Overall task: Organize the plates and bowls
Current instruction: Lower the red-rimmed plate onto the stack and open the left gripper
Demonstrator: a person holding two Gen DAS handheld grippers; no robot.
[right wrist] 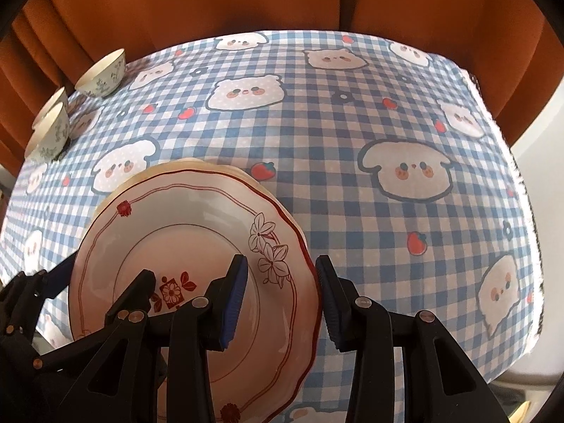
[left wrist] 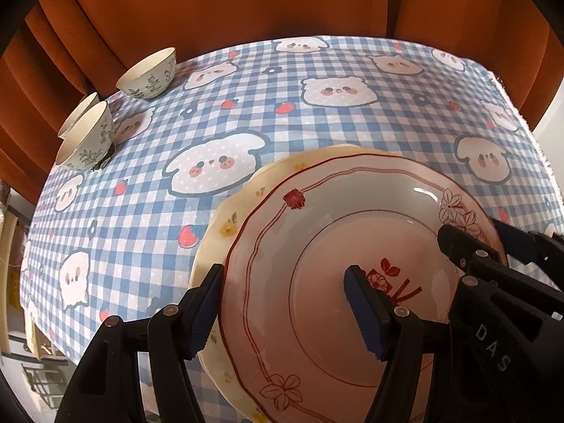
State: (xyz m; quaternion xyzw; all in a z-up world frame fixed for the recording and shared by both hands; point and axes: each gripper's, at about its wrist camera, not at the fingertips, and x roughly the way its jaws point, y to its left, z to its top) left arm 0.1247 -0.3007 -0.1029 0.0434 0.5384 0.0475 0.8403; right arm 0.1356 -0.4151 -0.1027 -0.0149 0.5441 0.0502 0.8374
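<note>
A pink plate with red flower patterns lies on top of a cream yellow plate on the checked tablecloth. My left gripper is open, its fingers straddling the pink plate's left rim. My right gripper is open, its fingers straddling the plate's right rim; it also shows in the left wrist view. Three floral bowls stand at the far left: one alone, two nested or close together.
The blue-and-white checked tablecloth with cartoon animals covers the table. Orange curtains hang behind it. The table's right edge drops off.
</note>
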